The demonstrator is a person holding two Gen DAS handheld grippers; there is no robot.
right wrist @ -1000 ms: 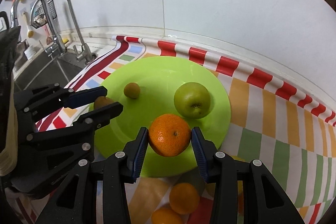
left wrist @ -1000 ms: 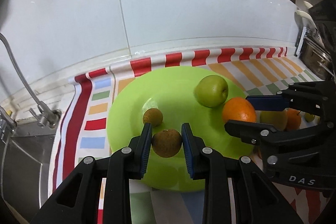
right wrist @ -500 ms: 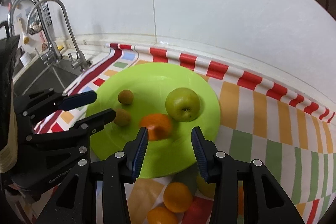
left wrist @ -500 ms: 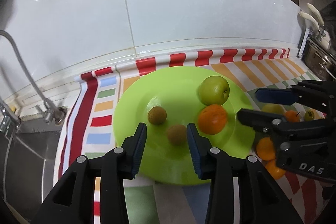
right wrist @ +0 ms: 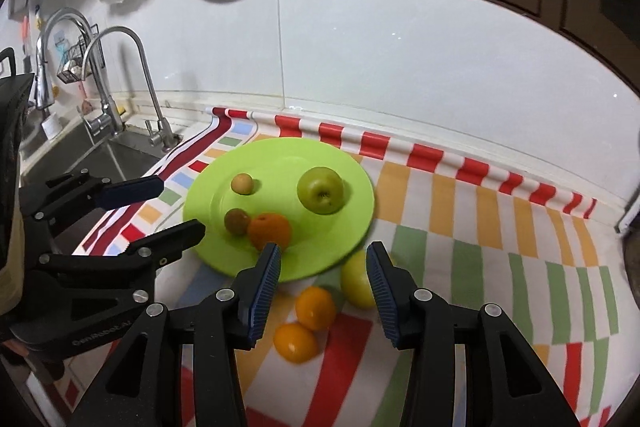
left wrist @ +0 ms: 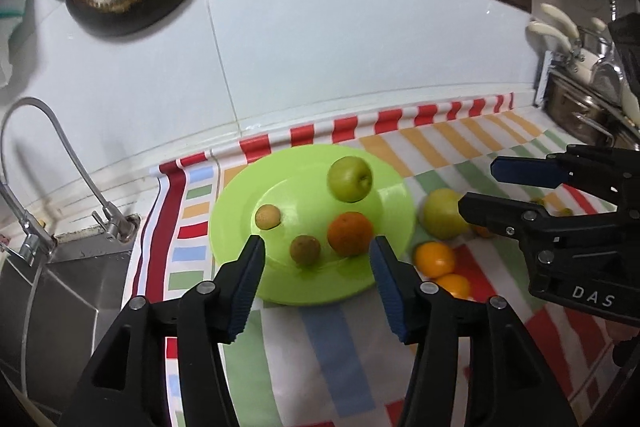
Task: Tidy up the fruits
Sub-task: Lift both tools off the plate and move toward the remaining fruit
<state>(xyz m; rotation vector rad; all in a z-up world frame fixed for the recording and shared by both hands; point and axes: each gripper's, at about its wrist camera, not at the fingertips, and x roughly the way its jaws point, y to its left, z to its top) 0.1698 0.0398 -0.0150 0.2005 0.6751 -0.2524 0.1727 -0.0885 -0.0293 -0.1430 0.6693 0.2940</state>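
**Two fruits dropped on the plate, both grippers pulled back**

Striped counter (right wrist: pixel 460 211) under a white tiled wall, sink (right wrist: pixel 92 159) at nine o'clock. Green plate (left wrist: pixel 240 195) now carrying four fruits: green apple (left wrist: pixel 350 179) at one o'clock, orange (left wrist: pixel 351 233) at five, brown fruit (left wrist: pixel 305 249) at six, released a moment ago. Left gripper (left wrist: pixel 316 283) spread, just widened, empty. Right gripper (right wrist: pixel 323 285) parted, empty. Still off the plate at four o'clock: yellow apple (right wrist: pixel 358 285), two oranges (right wrist: pixel 315 308). Likely next: those three.
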